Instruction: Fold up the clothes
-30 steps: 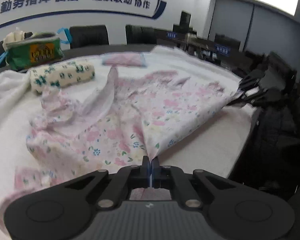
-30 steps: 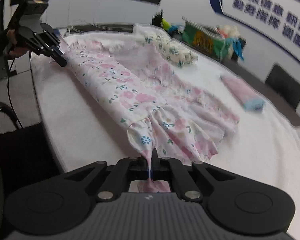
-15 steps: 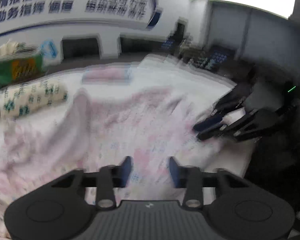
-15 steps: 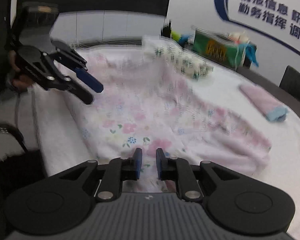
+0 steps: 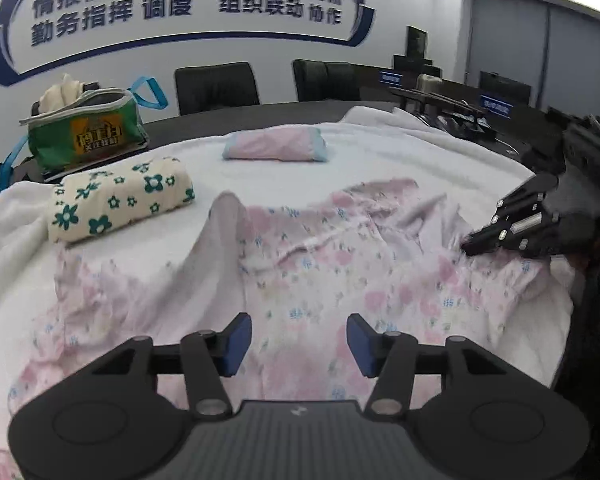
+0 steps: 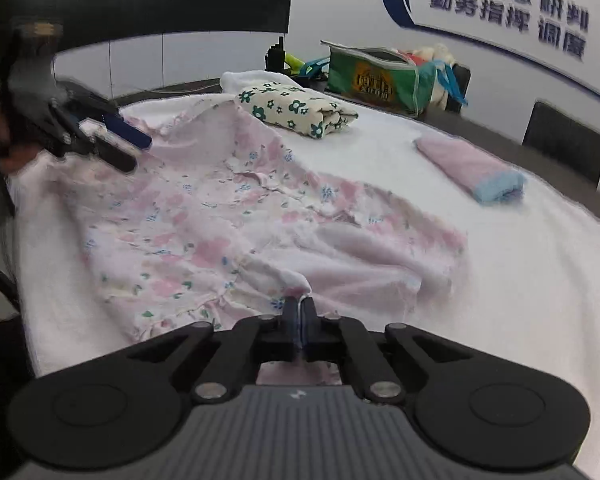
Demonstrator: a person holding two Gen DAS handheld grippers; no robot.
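Note:
A pink floral garment (image 5: 320, 272) (image 6: 204, 216) lies rumpled and slack on the white towel-covered table (image 5: 380, 152). My left gripper (image 5: 298, 336) hovers over the garment's near edge. Its jaws are opening and nothing is pinched between the blue pads (image 5: 236, 340). The right wrist view shows it at the far left (image 6: 138, 154), blurred, with its fingers apart. My right gripper (image 6: 299, 304) is shut on a small raised fold of the garment's near edge. In the left wrist view its tip (image 5: 466, 246) rests against the fabric at the right.
A folded cream cloth with green flowers (image 5: 120, 200) (image 6: 296, 110) and a folded pink cloth with a blue edge (image 5: 274, 146) (image 6: 472, 164) lie further back. A green bag (image 5: 84, 132) (image 6: 380, 76) stands behind them. Dark chairs (image 5: 216, 86) line the wall.
A second ago both grippers held the garment stretched between them. Both let go and it dropped slack. The left jaws have spread wider; the right has shut again on a fold.

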